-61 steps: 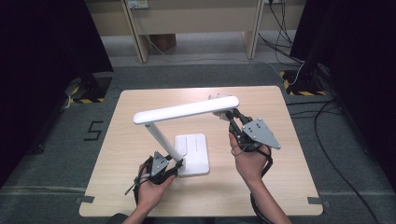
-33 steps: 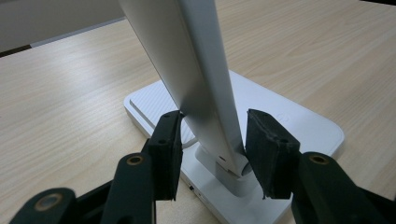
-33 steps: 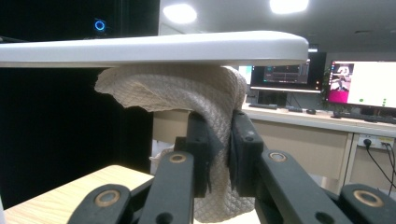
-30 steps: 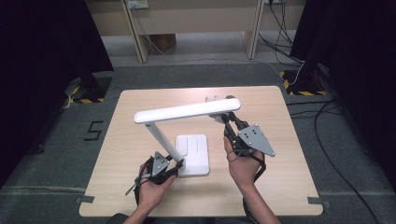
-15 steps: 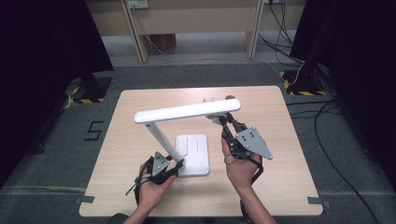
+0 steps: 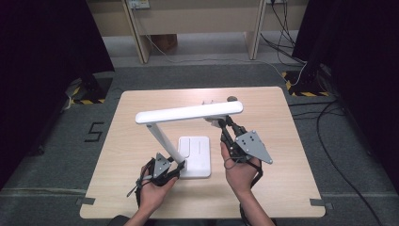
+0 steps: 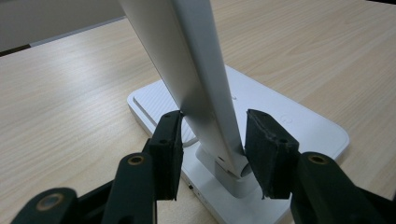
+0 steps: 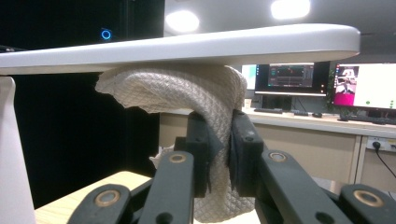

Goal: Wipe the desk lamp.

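Observation:
A white desk lamp stands mid-table, its flat base [image 6: 197,150] under a long level head [image 6: 188,113]. My left gripper [image 6: 176,167] is at the foot of the slanted lamp arm [image 7: 201,84]. Its pads [image 7: 170,140] are shut on that arm just above the hinge. My right gripper [image 6: 225,123] points up under the right half of the head. It is shut on a white quilted cloth [image 8: 187,93], and the cloth's top presses against the underside of the lamp head [image 8: 210,46].
The wooden table [image 6: 291,179] has bare room to the left and right of the lamp. A small dark object [image 6: 231,99] lies behind the lamp head. Cables [image 6: 329,117] run over the floor at the right, and wooden furniture legs [image 6: 139,33] stand beyond the table.
The right gripper with the cloth has shifted a little to the left, under the lamp head, since two seconds ago. The left gripper has stayed on the lamp arm.

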Demonstrator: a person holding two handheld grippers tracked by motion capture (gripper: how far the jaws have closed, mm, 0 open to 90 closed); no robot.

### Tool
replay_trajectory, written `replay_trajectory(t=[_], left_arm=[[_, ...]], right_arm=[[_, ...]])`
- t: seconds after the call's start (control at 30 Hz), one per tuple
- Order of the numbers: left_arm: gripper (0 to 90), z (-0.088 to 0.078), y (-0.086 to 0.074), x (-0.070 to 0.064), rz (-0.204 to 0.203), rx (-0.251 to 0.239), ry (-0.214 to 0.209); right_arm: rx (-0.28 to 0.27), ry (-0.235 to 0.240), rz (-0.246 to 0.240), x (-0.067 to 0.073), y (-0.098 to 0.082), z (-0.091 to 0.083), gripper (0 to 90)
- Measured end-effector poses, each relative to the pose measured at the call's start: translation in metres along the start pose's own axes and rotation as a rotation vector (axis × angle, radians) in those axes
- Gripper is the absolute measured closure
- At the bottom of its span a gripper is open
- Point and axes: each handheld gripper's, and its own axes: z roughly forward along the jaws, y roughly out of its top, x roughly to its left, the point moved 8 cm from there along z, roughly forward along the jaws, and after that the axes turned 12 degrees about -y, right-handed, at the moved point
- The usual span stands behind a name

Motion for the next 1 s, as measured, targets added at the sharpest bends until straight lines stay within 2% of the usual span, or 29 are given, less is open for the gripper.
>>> replay_trajectory(t=[0.43,0.73,1.0], left_arm=[[56.2,0.0000,-0.0001,-0.0005,0.002,0.005,0.006],[58.8,0.0012,0.0016,-0.0011,-0.043,-0.004,0.030],[59.3,0.0021,0.0022,-0.0016,-0.047,-0.002,0.040]], right_arm=[[0.003,0.007,0.011,0.0043,0.0000,0.0001,80.5],[0.007,0.015,0.010,0.0076,-0.0004,0.0013,80.5],[0.007,0.013,0.008,0.0070,-0.0002,0.0011,80.5]])
